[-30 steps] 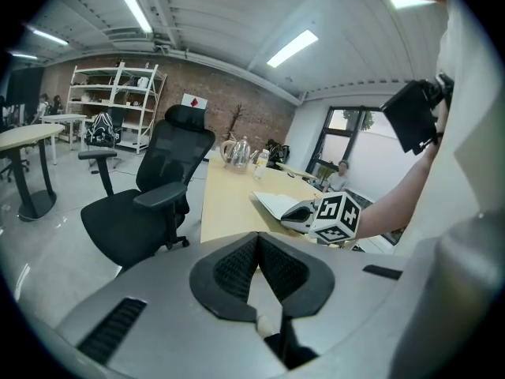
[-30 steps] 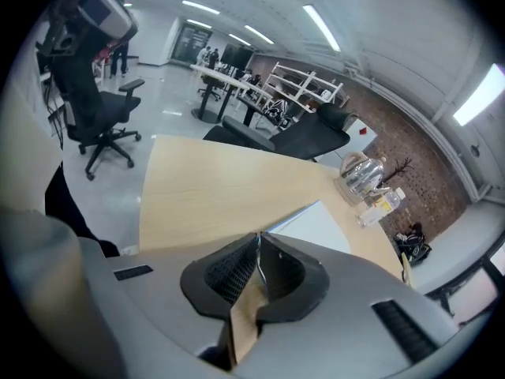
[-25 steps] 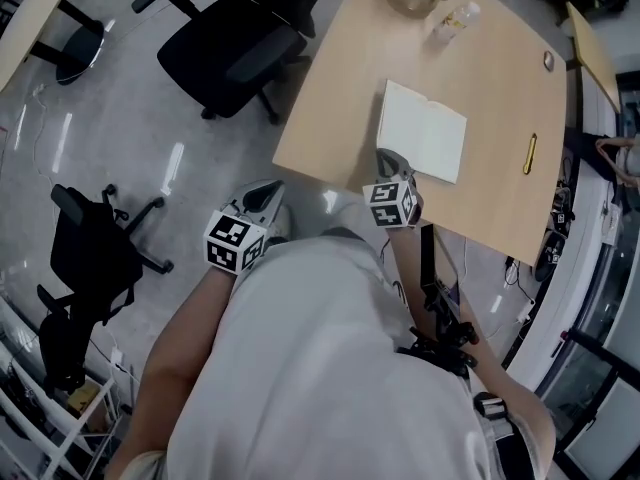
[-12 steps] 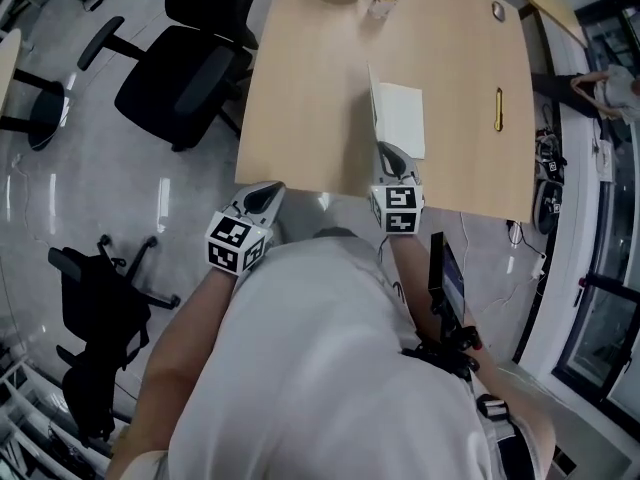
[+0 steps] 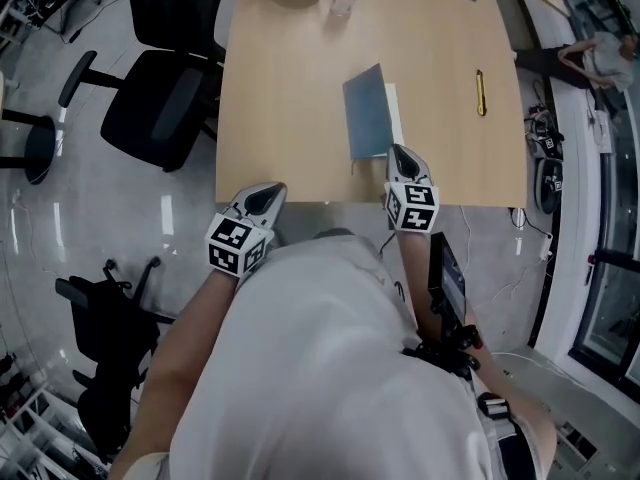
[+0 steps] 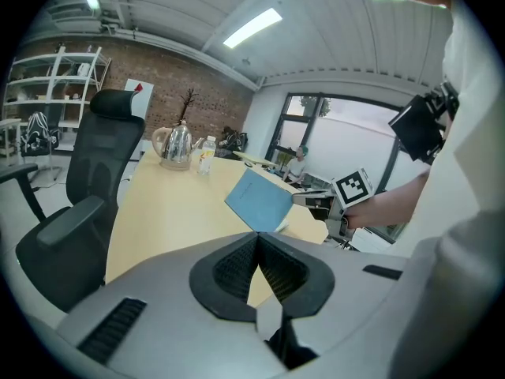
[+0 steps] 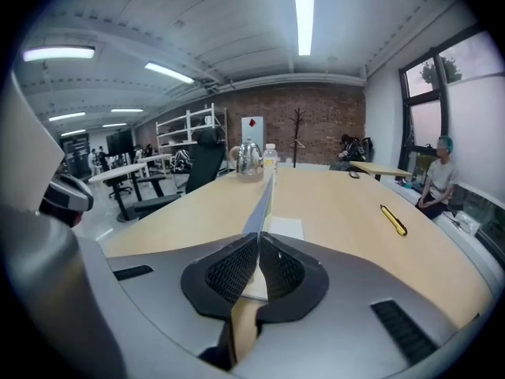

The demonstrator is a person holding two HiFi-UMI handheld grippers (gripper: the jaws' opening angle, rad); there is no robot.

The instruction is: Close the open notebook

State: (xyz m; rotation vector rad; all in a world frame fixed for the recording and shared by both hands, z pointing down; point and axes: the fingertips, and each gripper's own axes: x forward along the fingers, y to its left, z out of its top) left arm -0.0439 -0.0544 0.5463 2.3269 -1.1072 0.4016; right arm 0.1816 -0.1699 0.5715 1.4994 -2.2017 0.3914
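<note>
A blue-covered notebook (image 5: 365, 111) lies near the front edge of a wooden table (image 5: 280, 88). Its cover stands upright, pinched by the right gripper (image 5: 403, 158). The left gripper (image 5: 262, 200) is pressed together, empty. The cover is judged light and bendy, best held at its free edge.

no readable text, labels or numbers

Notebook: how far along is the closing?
Done: the notebook's blue cover is raised, standing on edge. In hand: the right gripper has its jaws pinched on that cover. Remaining: lowering it onto the white page. The left gripper, jaws together, hangs off the table.
</note>
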